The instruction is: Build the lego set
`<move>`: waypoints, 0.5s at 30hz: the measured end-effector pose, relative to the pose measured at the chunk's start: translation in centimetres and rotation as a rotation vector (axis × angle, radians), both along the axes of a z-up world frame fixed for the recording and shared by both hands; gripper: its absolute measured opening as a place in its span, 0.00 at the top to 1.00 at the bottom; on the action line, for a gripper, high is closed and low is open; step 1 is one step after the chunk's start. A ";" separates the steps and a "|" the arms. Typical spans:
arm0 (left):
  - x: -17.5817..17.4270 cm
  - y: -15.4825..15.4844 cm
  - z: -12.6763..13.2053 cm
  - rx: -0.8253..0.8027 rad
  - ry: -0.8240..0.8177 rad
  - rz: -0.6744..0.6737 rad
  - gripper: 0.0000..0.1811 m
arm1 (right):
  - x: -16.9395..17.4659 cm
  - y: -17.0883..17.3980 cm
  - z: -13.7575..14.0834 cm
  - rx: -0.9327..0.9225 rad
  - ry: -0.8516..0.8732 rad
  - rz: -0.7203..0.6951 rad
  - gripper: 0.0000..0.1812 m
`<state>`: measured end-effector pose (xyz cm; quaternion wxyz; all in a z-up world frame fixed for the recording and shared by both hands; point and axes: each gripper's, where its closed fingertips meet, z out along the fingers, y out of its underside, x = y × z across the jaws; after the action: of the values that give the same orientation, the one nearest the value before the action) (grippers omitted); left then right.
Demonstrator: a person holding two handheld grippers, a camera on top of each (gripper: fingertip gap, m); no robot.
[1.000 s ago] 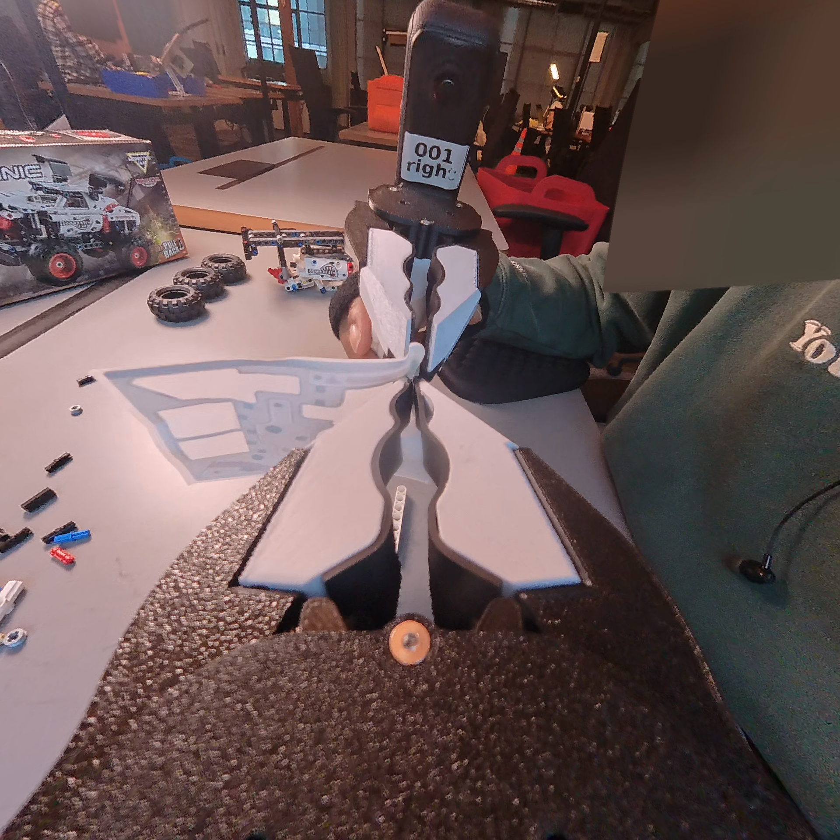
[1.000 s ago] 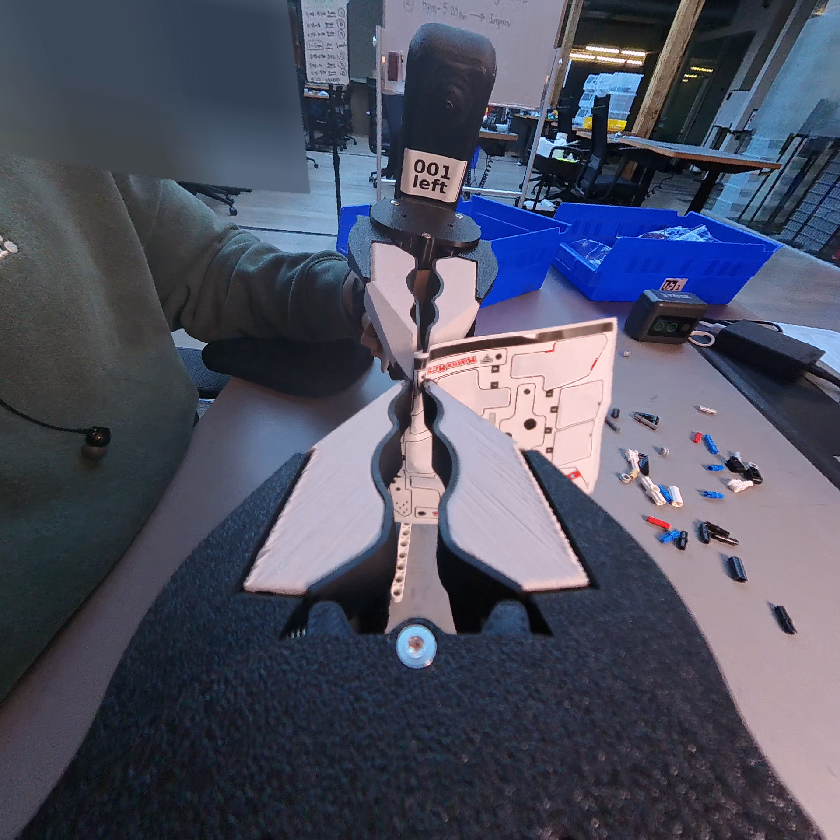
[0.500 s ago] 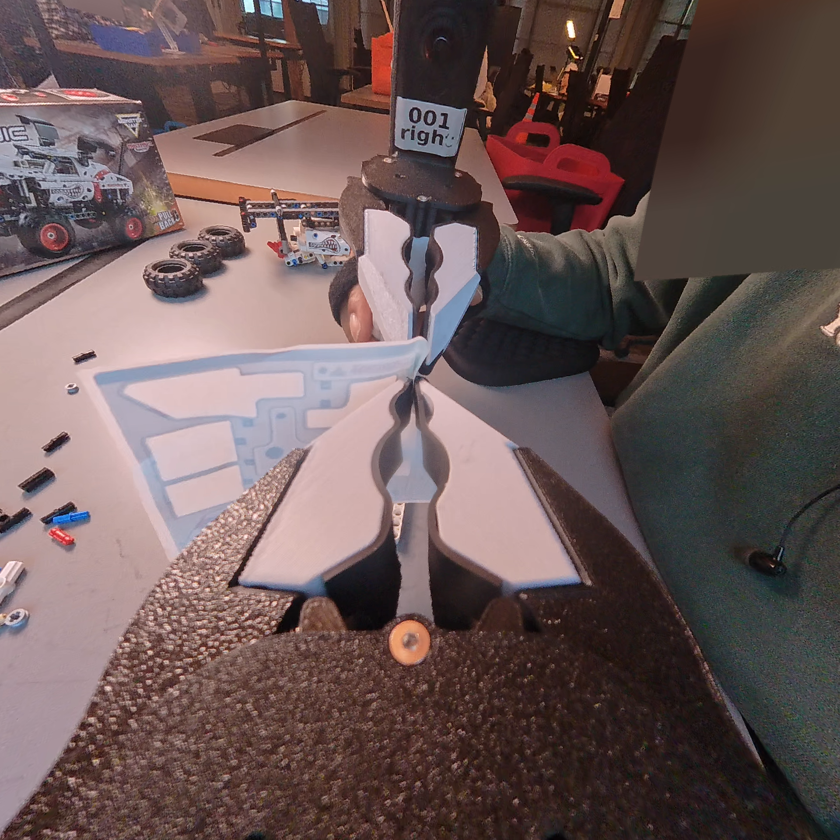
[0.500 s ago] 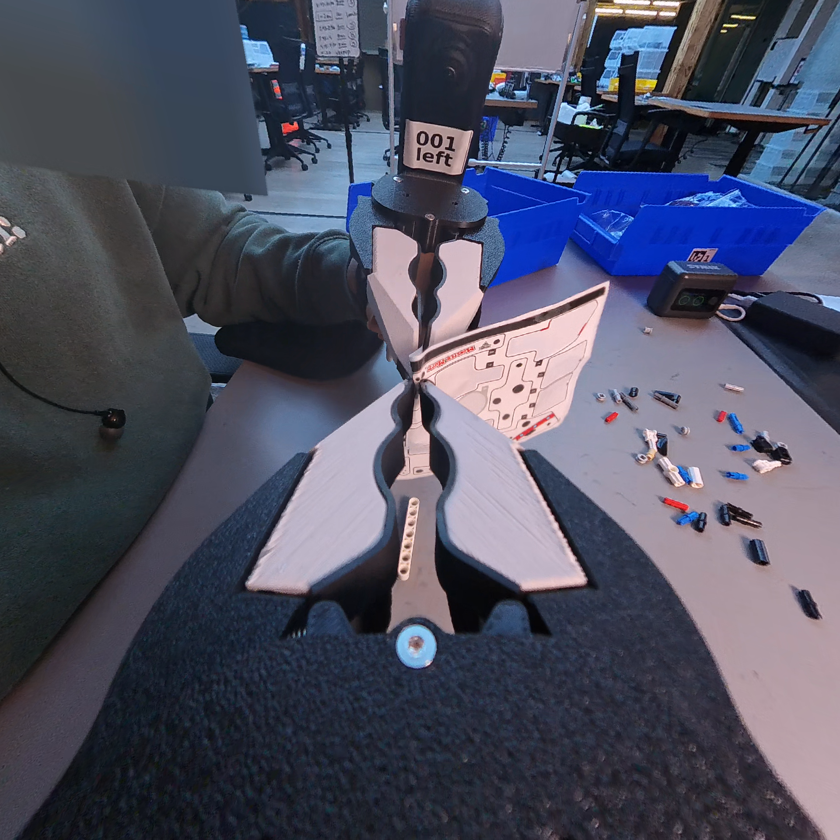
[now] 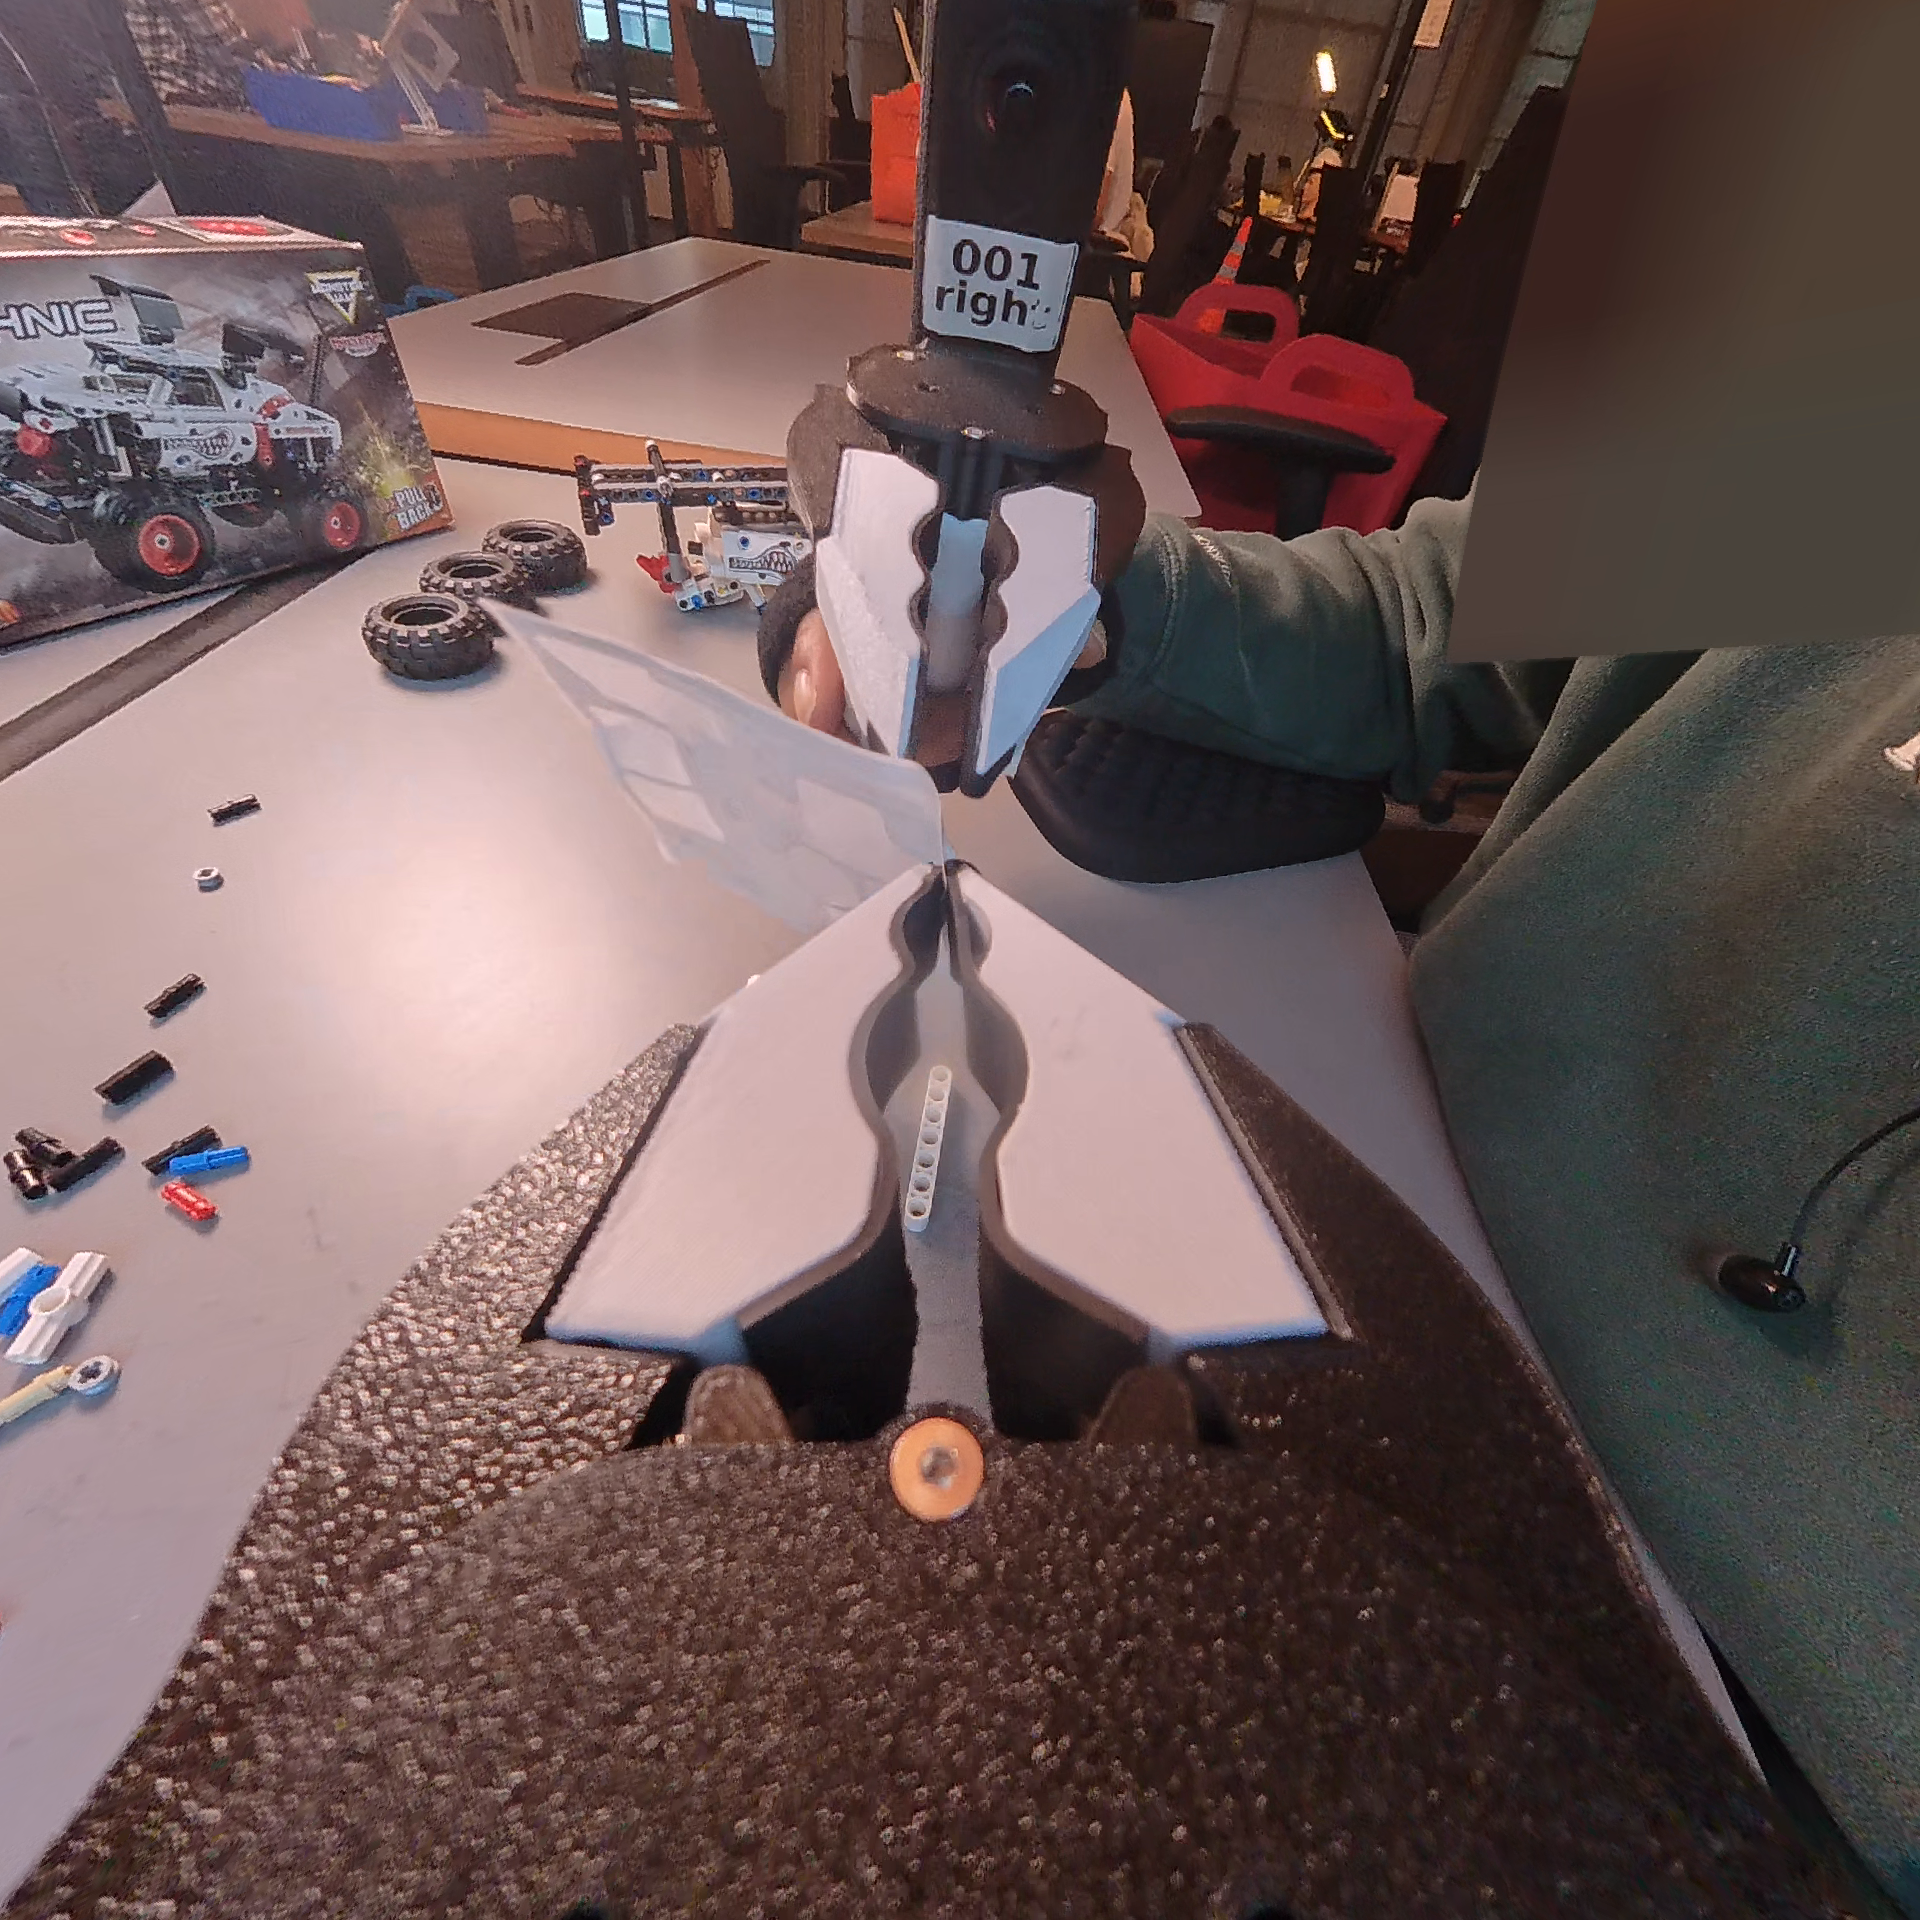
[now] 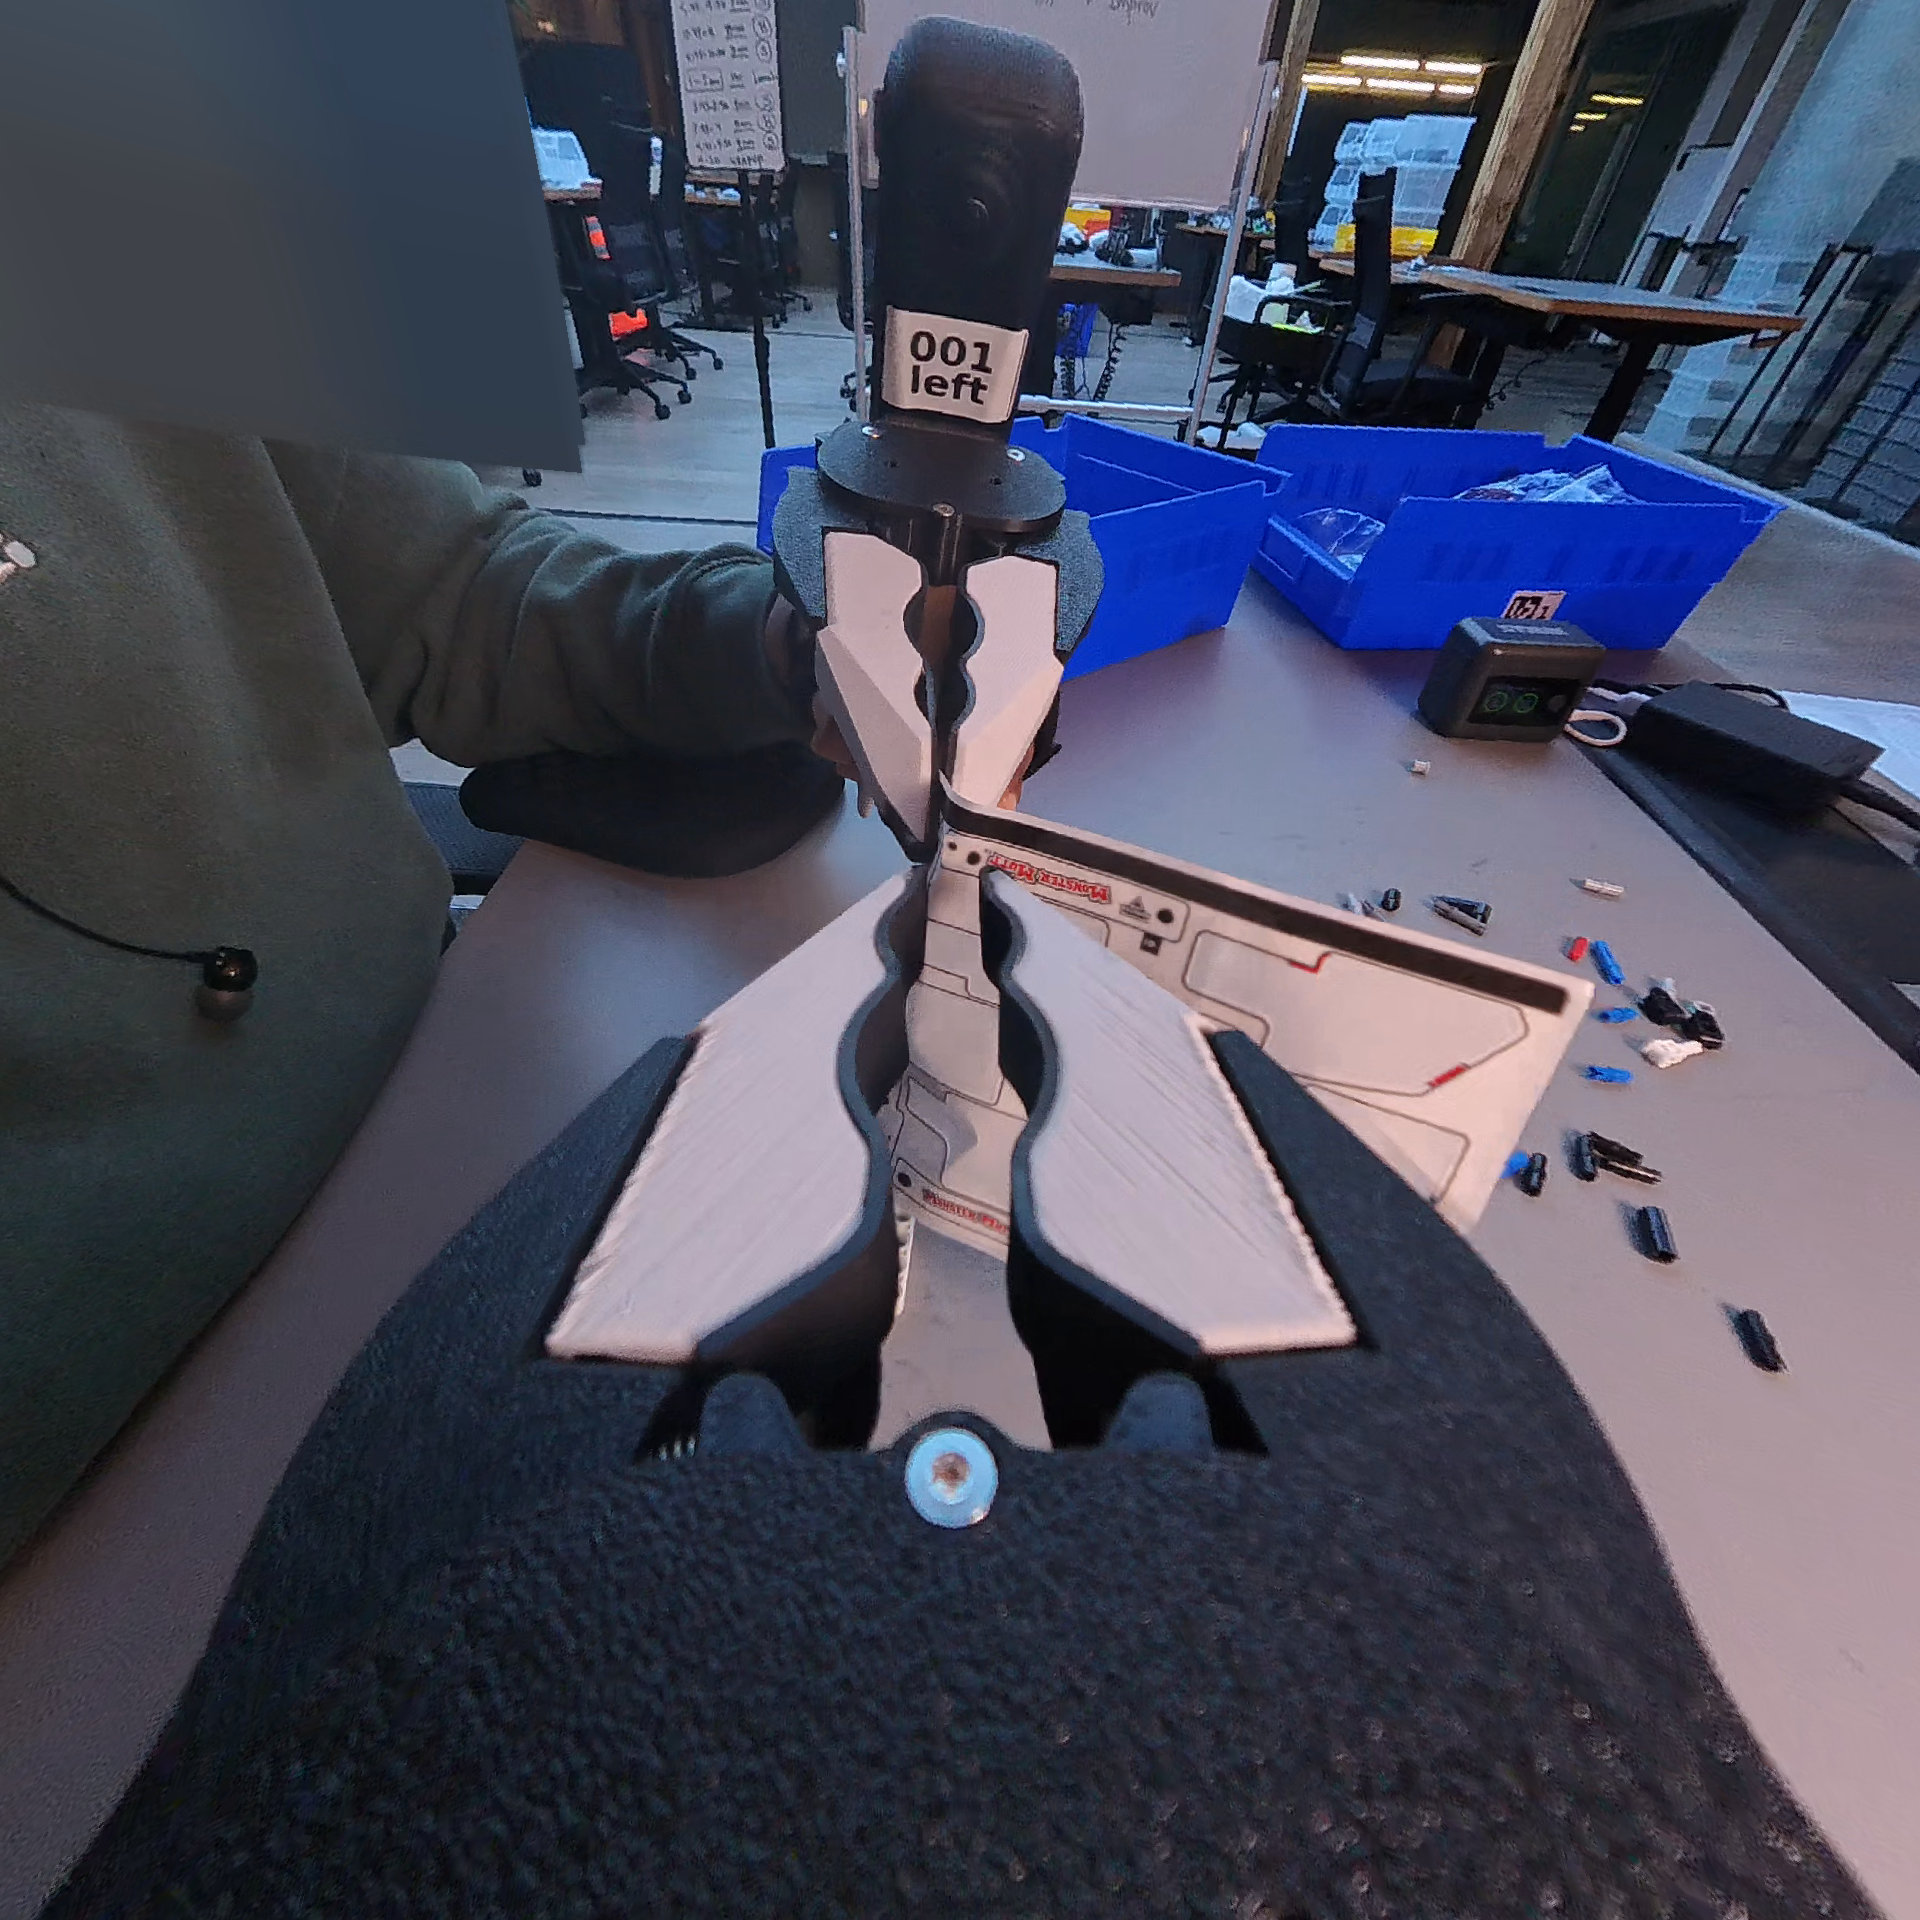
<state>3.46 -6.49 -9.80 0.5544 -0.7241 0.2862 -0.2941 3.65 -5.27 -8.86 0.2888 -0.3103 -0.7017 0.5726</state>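
Observation:
A white sticker sheet (image 5: 748, 774) with black and red outlines hangs above the grey table (image 5: 436, 935); its printed side shows in the right wrist view (image 6: 1351, 997). My left gripper (image 5: 945, 873) is shut on one corner of the sheet, and it also shows in the right wrist view (image 6: 940, 821). My right gripper (image 6: 951, 883) faces it tip to tip, jaws slightly parted, with the sheet running loosely between them. In the left wrist view the right gripper (image 5: 940, 769) sits just above the sheet's edge. A white holed beam (image 5: 928, 1153) lies on the table below.
A lego box (image 5: 177, 416), three black tyres (image 5: 473, 603) and a part-built chassis (image 5: 717, 520) stand at the far left. Small loose parts (image 5: 156, 1143) lie on the left side. Blue bins (image 6: 1455, 540) and a black device (image 6: 1507, 691) stand behind more loose parts (image 6: 1621, 1039). The person's green sleeve (image 5: 1299, 644) is close. Less than 4 cm separates the two grippers' tips.
My right gripper's jaws have parted and let go of the sheet. The sheet has swung and now hangs from my left gripper alone.

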 end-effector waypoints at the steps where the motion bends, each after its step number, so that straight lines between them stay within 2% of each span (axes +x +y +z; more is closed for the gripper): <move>1: 0.0 0.0 0.0 0.002 0.000 0.001 1.00 | 0.0 0.0 0.1 -0.001 0.004 -0.002 0.96; 3: -0.1 0.0 0.0 0.002 0.000 0.003 1.00 | 0.0 0.2 0.1 0.002 0.013 -0.009 1.00; 5: -0.1 0.0 0.0 0.005 0.001 0.004 1.00 | -0.1 0.4 0.1 0.004 0.016 -0.020 1.00; 10: -0.1 0.1 0.0 0.010 0.007 0.010 1.00 | -0.8 -0.2 -0.4 0.059 0.013 -0.048 0.87; 13: 0.1 0.1 0.0 0.015 0.018 0.008 1.00 | -1.1 -0.9 -0.7 0.081 0.015 -0.051 0.86; 15: 0.2 0.1 -0.2 0.014 0.029 0.005 1.00 | -1.1 -1.1 -0.7 0.065 0.014 -0.041 0.89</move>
<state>3.66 -6.43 -9.98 0.5560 -0.7250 0.2944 -0.2802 2.57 -6.41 -9.53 0.3153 -0.3113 -0.7112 0.5457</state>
